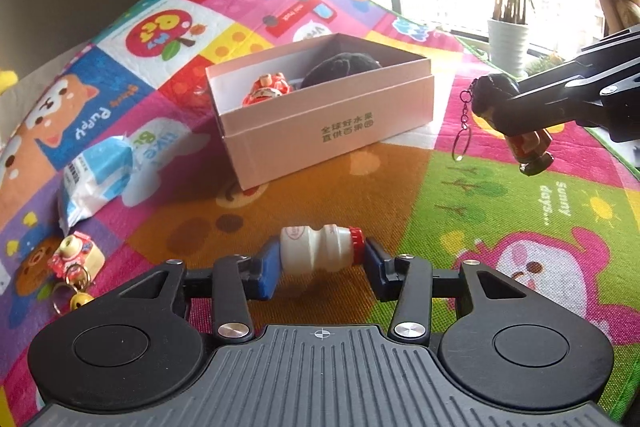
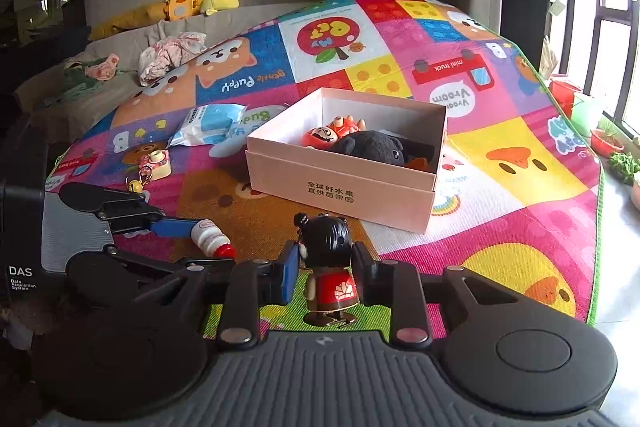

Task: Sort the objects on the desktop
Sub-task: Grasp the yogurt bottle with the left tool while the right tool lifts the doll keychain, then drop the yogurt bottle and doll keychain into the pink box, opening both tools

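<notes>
1. Desktop objects were partly sorted: a small white drink bottle [image 1: 318,250] with a red cap lay sideways near the front edge of the play mat [image 1: 500,211], clamped end to end by the left gripper [image 1: 319,261].
2. Beside it on the right, the right gripper [image 2: 326,267] was clenched on a doll keychain [image 2: 329,259] with black hair and a red top, held clear of the mat, its ring dangling.
3. Toward the left edge, a toy camera keychain [image 1: 78,254] with a small bell sat on the mat, untouched, with a blue-and-white packet [image 1: 98,179] just beyond it.
4. Around the mat's middle stood the pink box [image 1: 332,131], already holding a red figure [image 1: 268,89] and a black plush toy [image 2: 370,145]; Chinese characters ran across its front wall.
5. My judgement: two items were in, two were in hand and not yet dropped, and two waited on the mat, so roughly a third was done.
6. Readable writing on the mat included "gentle Puppy", "mini truck", "Vroom Vroom" and "sunny days"; the left gripper's body read "DAS Data Acquisition System".
7. At the far edge, yellow plush toys [image 2: 192,1] rested on a grey couch.
</notes>
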Motion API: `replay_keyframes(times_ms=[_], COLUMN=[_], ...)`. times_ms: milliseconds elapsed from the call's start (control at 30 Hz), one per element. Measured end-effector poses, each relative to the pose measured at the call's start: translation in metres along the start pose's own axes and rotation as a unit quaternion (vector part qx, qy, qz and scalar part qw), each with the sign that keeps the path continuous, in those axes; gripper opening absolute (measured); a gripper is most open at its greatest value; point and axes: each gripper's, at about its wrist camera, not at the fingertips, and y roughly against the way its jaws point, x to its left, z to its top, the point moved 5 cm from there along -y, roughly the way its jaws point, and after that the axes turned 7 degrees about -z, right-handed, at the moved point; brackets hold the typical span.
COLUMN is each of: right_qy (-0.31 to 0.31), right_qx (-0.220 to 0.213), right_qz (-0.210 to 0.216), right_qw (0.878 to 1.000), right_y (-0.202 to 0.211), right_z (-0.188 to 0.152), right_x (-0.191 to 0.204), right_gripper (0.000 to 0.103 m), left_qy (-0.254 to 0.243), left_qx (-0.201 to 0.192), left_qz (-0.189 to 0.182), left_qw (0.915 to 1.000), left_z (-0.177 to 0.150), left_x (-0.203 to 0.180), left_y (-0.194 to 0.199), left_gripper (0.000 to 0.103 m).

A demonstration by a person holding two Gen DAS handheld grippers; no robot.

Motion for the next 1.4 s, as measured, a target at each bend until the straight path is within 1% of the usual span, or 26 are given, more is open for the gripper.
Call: replay_keyframes(times_ms=[67, 167, 267, 367, 433, 567, 633, 667, 700, 733, 767, 800, 867, 967, 1067, 1167, 1233, 1300, 1400], right_qy=[-0.002, -0.009, -0.024, -0.033, -0.038, -0.035, -0.026, -0.021, -0.017, -0.014, -0.012, -0.011, -0.013, -0.023, -0.035, -0.04, -0.04, -0.048, -0.076], right_qx=[-0.008, -0.03, -0.061, -0.095, -0.108, -0.109, -0.105, -0.103, -0.101, -0.1, -0.098, -0.096, -0.09, -0.08, -0.071, -0.064, -0.054, -0.036, 0.003], right_qz=[0.002, -0.004, -0.012, -0.038, -0.05, -0.046, -0.04, -0.039, -0.039, -0.039, -0.039, -0.04, -0.039, -0.031, -0.028, -0.028, -0.03, -0.03, -0.007], right_qw=[1.0, 1.0, 0.998, 0.994, 0.992, 0.992, 0.993, 0.994, 0.994, 0.994, 0.994, 0.995, 0.995, 0.996, 0.996, 0.997, 0.997, 0.998, 0.997], right_y=[0.006, 0.018, 0.03, 0.035, 0.032, 0.019, 0.01, 0.007, 0.003, 0.0, -0.002, -0.005, -0.012, -0.026, -0.041, -0.06, -0.078, -0.102, -0.142], right_z=[0.002, 0.01, 0.029, 0.05, 0.062, 0.075, 0.081, 0.083, 0.085, 0.087, 0.09, 0.092, 0.098, 0.109, 0.122, 0.136, 0.149, 0.164, 0.183], right_x=[-0.002, -0.011, -0.026, -0.041, -0.048, -0.049, -0.044, -0.041, -0.04, -0.038, -0.038, -0.038, -0.037, -0.036, -0.035, -0.034, -0.031, -0.026, -0.017], right_gripper=[0.028, 0.028, 0.028, 0.028, 0.028, 0.028, 0.028, 0.028, 0.028, 0.028, 0.028, 0.028, 0.028, 0.028, 0.028, 0.028, 0.028, 0.028, 0.028], left_qy=[-0.005, -0.008, -0.03, -0.044, -0.045, -0.054, -0.044, -0.032, -0.015, -0.002, 0.005, 0.007, -0.001, -0.001, 0.03, 0.037, 0.046, 0.066, 0.095], left_qx=[-0.011, -0.043, -0.088, -0.115, -0.121, -0.128, -0.119, -0.108, -0.097, -0.09, -0.087, -0.086, -0.086, -0.073, -0.064, -0.059, -0.051, -0.044, -0.042], left_qz=[0.0, 0.005, 0.03, 0.054, 0.064, 0.08, 0.092, 0.098, 0.1, 0.096, 0.091, 0.089, 0.094, 0.088, 0.073, 0.051, 0.044, 0.037, 0.043], left_qw=[0.9999, 0.999, 0.9953, 0.9909, 0.9896, 0.9871, 0.9876, 0.9888, 0.9901, 0.9913, 0.992, 0.9923, 0.9919, 0.9934, 0.9948, 0.9962, 0.9967, 0.9962, 0.9937], left_z=[0.007, 0.03, 0.069, 0.104, 0.123, 0.16, 0.174, 0.179, 0.181, 0.181, 0.18, 0.177, 0.168, 0.15, 0.119, 0.075, 0.047, 0.025, 0.003], left_x=[-0.001, 0.005, 0.017, 0.03, 0.039, 0.057, 0.069, 0.075, 0.082, 0.086, 0.088, 0.09, 0.089, 0.09, 0.092, 0.082, 0.078, 0.078, 0.083], left_y=[0.006, 0.02, 0.03, 0.022, 0.007, -0.036, -0.059, -0.067, -0.074, -0.076, -0.077, -0.075, -0.069, -0.062, -0.046, -0.024, -0.01, 0.0, 0.015], left_gripper=[0.048, 0.048, 0.048, 0.048, 0.048, 0.049, 0.052, 0.059, 0.063, 0.064, 0.068, 0.074, 0.079, 0.082, 0.087, 0.094, 0.094, 0.095, 0.096])
